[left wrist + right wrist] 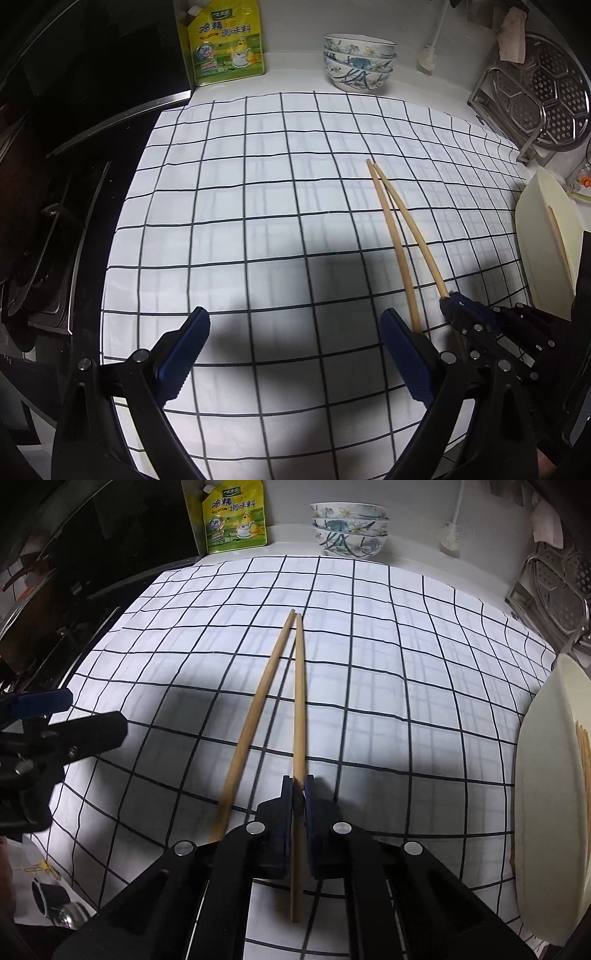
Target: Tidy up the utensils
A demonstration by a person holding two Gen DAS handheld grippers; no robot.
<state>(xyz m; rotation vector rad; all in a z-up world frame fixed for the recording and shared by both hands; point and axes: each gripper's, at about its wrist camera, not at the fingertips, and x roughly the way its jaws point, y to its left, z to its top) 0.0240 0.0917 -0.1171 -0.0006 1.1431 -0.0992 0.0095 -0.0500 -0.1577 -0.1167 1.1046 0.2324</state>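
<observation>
Right gripper (298, 781): jaws closed tight on one chopstick (299, 709), gripped near its thick end. The stick points away across the checked cloth (406, 701). Second chopstick (255, 709) lies just left of it on the cloth, not gripped; the two tips nearly meet. Left gripper (295, 332): jaws wide apart, nothing between them, above bare cloth. Cream tray (543, 794) at the right edge holds more chopsticks (584, 753).

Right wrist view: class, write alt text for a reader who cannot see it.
The right gripper is shut on one wooden chopstick; a second chopstick lies beside it on a checked cloth. Stacked bowls stand behind, and a cream tray sits at right.
</observation>
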